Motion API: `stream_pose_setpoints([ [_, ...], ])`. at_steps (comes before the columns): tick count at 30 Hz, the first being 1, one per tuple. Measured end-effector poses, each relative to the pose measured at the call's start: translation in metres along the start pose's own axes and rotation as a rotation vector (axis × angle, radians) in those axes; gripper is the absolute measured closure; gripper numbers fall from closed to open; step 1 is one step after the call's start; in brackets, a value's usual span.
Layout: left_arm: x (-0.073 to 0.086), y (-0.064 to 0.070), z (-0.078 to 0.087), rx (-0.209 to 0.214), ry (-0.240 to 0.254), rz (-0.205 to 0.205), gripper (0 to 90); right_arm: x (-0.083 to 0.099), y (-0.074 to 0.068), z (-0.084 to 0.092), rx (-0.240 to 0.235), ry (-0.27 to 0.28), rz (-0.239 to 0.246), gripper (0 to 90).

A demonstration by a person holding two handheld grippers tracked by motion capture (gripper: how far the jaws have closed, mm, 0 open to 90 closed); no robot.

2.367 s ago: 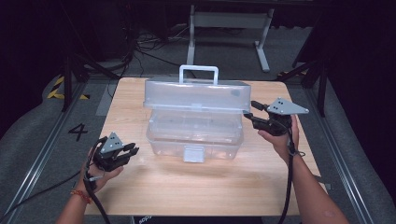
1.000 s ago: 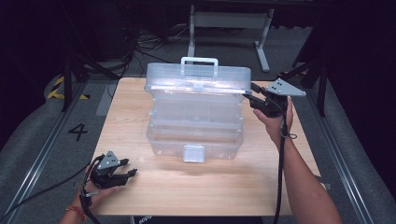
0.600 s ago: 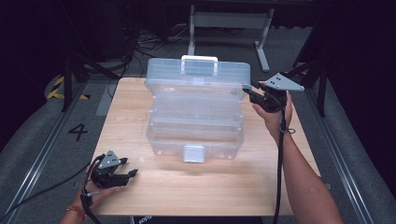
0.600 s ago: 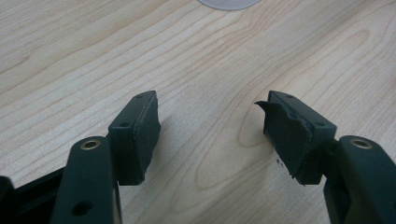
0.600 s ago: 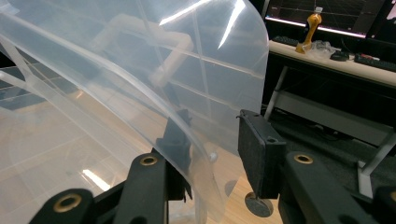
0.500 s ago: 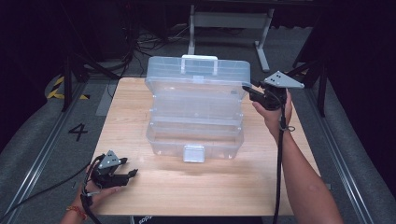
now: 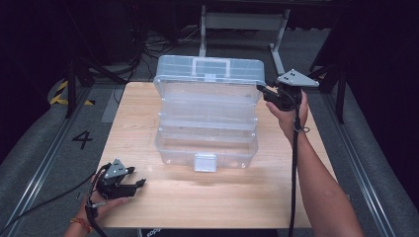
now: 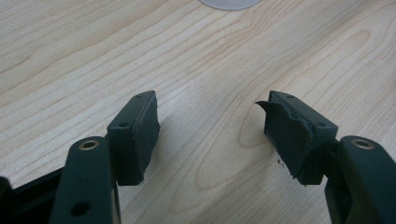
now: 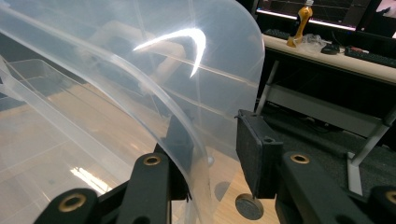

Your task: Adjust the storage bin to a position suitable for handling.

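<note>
Nearest the person, the left hand-held gripper point(image 7: 140, 183) rests low at the front left corner of the tabletop point(image 7: 207, 197), well apart from the box. Its jaws stand wide apart with bare wood between them in the left gripper view, so it holds nothing; I judge it is parked there to stay out of the way of the swinging lid.

Farther in, the clear plastic tackle box point(image 7: 206, 148) sits at the middle of the tabletop with its latch tab point(image 7: 205, 162) facing the person. Its stepped trays are fanned out and back, a sign that the lid is being swung on its linkage.

Farthest off, the lid point(image 7: 210, 73) with its handle point(image 7: 212, 66) stands raised at the back. The right hand-held gripper point(image 7: 260, 88) meets the lid's right end. In the right gripper view the curved clear wall point(image 9: 219, 70) passes between its jaws, which straddle it with a gap showing on the outer side, so I cannot tell whether they pinch it firmly. That end hold probably lets one hand steer the whole lid.
</note>
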State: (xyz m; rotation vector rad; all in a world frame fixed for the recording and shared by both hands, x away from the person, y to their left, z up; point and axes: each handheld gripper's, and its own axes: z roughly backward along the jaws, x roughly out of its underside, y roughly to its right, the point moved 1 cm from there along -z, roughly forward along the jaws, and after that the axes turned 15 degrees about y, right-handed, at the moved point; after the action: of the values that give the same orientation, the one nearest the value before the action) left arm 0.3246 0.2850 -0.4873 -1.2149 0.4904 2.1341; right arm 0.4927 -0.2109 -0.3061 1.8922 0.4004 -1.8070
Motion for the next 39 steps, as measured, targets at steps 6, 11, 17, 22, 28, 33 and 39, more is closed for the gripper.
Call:
stream_pose_setpoints([
  [6, 0.0, 0.0, 0.0, -0.003, -0.001, -0.001, 35.8, -0.001, 0.004, -0.006, 0.008, -0.003, -0.007, 67.0],
  [11, 0.0, 0.0, 0.0, -0.003, -0.001, -0.001, 35.8, 0.003, 0.006, -0.01, 0.014, -0.003, -0.029, 67.7],
  [17, 0.0, 0.0, 0.0, -0.001, 0.0, 0.002, 35.7, 0.002, 0.007, -0.015, 0.024, -0.026, -0.015, 67.8],
  [22, 0.0, 0.0, 0.0, -0.003, -0.001, 0.001, 35.7, 0.003, 0.008, -0.018, 0.03, -0.041, -0.005, 68.6],
  [28, 0.0, 0.0, 0.0, -0.004, -0.001, 0.0, 35.7, 0.004, 0.01, -0.023, 0.053, -0.036, -0.027, 70.2],
  [33, 0.0, 0.0, 0.0, -0.002, 0.0, 0.002, 35.7, 0.006, 0.01, -0.027, 0.083, -0.017, -0.047, 72.3],
  [39, 0.0, 0.0, 0.0, -0.003, -0.001, 0.001, 35.7, 0.007, 0.01, -0.031, 0.107, -0.003, -0.063, 74.0],
])
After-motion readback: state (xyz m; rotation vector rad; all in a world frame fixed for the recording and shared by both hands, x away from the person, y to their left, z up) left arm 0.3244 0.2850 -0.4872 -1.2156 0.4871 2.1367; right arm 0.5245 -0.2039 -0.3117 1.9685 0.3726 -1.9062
